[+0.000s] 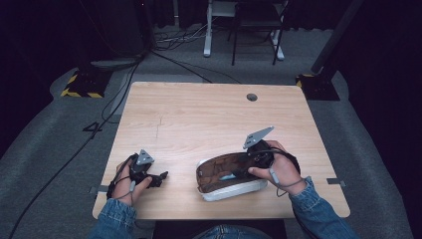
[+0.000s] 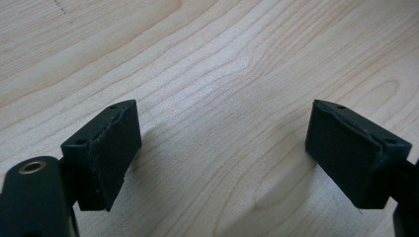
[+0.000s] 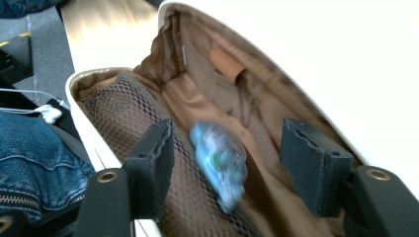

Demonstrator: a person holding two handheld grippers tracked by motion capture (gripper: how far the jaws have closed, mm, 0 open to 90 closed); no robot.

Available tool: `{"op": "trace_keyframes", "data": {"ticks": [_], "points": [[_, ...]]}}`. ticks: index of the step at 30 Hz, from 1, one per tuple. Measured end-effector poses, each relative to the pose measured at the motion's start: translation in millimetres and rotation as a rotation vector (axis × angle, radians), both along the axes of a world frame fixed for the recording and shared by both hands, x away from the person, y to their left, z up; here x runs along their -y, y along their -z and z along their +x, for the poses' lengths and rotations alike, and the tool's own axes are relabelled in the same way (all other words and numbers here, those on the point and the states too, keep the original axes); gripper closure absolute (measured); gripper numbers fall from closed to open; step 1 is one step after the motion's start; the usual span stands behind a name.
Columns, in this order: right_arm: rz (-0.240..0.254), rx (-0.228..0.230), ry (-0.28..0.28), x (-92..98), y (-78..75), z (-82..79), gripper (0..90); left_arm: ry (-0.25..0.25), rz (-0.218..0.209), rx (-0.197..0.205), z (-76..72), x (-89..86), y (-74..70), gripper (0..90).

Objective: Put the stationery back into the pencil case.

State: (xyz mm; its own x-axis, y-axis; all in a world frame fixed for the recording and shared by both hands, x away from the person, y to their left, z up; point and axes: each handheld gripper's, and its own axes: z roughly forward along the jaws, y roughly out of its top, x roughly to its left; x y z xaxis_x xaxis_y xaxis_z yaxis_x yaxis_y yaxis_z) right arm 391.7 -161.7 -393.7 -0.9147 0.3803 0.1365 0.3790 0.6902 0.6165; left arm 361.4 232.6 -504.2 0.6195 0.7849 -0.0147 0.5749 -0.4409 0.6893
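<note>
Wood counter w/ open white case near front edge, right gripper over its brown lining, jaws spread, blurry blue packet loose btwn them, left gripper wide open, nothing held.

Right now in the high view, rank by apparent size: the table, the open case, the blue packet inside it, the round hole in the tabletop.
1. table
2. open case
3. and 4. blue packet and round hole: both tiny and look alike, so I leave them unranked.
</note>
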Motion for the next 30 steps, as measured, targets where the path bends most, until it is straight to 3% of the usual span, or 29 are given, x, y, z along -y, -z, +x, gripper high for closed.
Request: {"op": "trace_keyframes", "data": {"ticks": [7, 17, 24, 30], "points": [[0.028, 0.056, 0.057, 23.9, -14.8, 0.8, 37.1, 0.000, 0.000, 0.000, 0.0, 0.0, 0.0, 14.1], [0.050, 0.199, 0.167, 64.6, -25.9, 7.6, 27.0, 0.001, 0.000, 0.000, 0.1, -0.1, -0.1, 14.1], [0.066, 0.219, 0.247, 89.9, -22.9, 14.7, 24.6, -0.001, -0.001, -0.002, 0.0, -0.1, 0.0, 14.1], [0.058, 0.208, 0.322, 114.8, -12.7, 21.3, 23.2, 0.001, -0.003, -0.004, 1.5, -0.5, 0.0, 13.8]]}}
